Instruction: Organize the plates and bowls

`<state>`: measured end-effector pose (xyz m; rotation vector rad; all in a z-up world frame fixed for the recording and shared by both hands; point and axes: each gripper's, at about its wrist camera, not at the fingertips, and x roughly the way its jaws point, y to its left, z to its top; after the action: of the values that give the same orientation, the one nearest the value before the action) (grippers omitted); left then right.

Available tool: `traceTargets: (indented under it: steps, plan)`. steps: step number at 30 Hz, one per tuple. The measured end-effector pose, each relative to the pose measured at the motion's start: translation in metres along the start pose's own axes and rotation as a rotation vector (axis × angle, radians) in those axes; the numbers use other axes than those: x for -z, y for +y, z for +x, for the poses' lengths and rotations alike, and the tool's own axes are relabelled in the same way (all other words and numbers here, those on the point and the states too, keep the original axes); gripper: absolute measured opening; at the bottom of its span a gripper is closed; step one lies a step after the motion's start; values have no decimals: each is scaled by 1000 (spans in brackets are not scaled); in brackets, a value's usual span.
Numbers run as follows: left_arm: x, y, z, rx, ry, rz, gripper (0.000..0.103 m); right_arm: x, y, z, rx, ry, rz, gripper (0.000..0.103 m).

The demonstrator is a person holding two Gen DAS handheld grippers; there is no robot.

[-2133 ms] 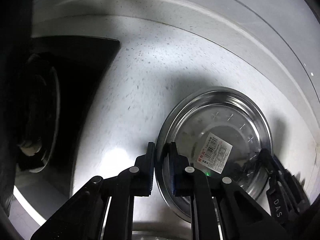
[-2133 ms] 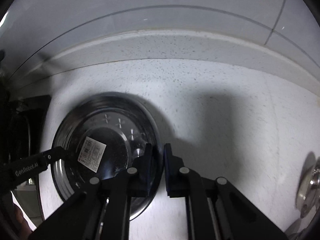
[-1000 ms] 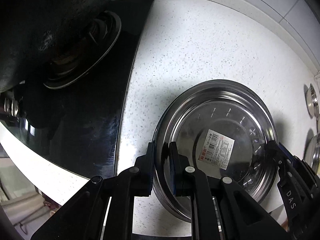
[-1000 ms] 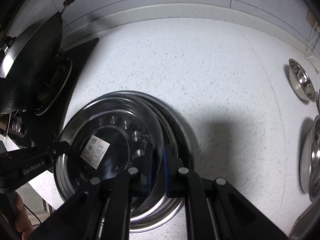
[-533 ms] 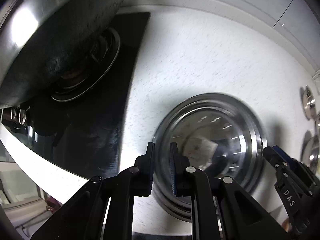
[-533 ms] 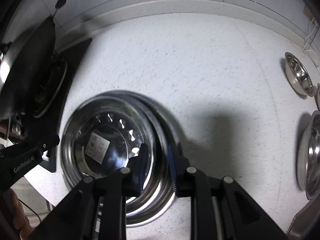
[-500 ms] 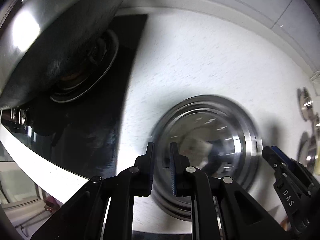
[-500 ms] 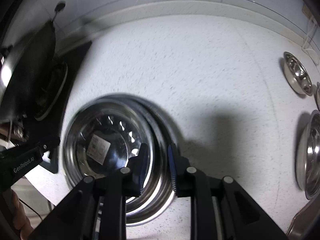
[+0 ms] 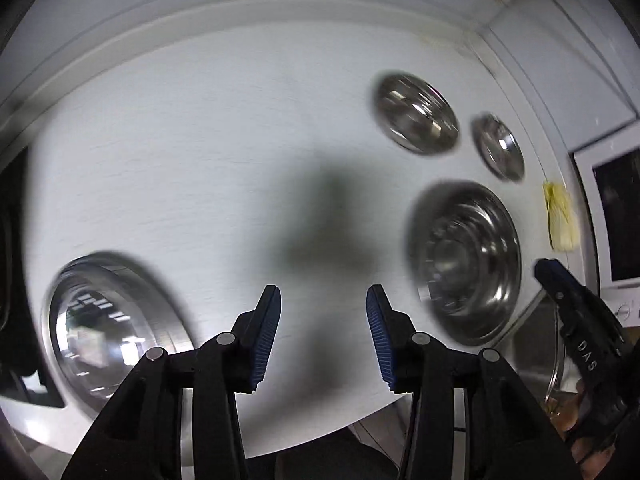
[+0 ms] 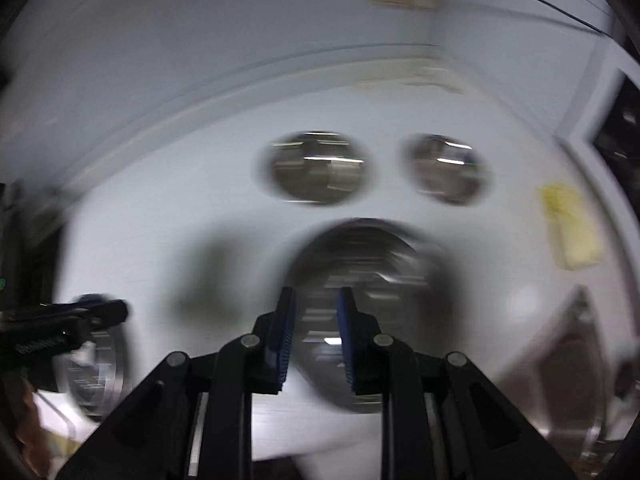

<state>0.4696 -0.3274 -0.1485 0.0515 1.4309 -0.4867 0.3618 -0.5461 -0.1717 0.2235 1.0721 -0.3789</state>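
A: Left wrist view. What lay on the white countertop (image 9: 200,152)?

B: The left gripper (image 9: 323,334) pointed down at bare counter, jaws opening, nothing between the blue pads (image 9: 266,336); a dark shadow fell on the surface beyond them. Taking the large steel plate (image 9: 466,260) as landmark: the stacked plates (image 9: 108,332) sat well apart to its left, near the counter's front edge, with a label faintly visible but blurred. Two small steel bowls lay behind the landmark, one bowl (image 9: 418,114) to the rear left, the second bowl (image 9: 499,147) just beside it toward the wall. A yellow cloth (image 9: 560,216) lay to the landmark's right. The right gripper (image 9: 576,320) stood at the landmark's near right, its fingertips hidden from this angle.

A: Right wrist view. Did anything stand in the way?

B: The right gripper (image 10: 316,338) hung over the near rim of the large steel plate (image 10: 368,280); its jaws were slightly parted, pads not pressing on anything. The picture was heavily blurred. Behind the landmark lay one bowl (image 10: 316,168) and the second bowl (image 10: 444,168), side by side and apart. The yellow cloth (image 10: 572,228) lay to its right. Far to its left, the left gripper (image 10: 80,320) crossed in front of the stacked plates (image 10: 100,364), partly hiding them. A steel basin's rim (image 10: 576,360) showed at the landmark's near right; blur hid its detail.
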Motion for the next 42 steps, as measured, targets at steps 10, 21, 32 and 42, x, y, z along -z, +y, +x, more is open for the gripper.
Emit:
traceTargets:
  steps: [10,21,32,42]
  plan:
    - [-24,-93,85,-38,112,54,39,14,-100,53,-71,95,163,21]
    - [-41,-102,131,-110,162,2,42,9,-103,94,-217,174,200,21]
    - [-47,-93,160,-136,191,-15,18,19,-88,113,-160,220,203,11]
    - [-48,-48,128,-87,167,-34,17,7,-43,90,-128,203,111,10]
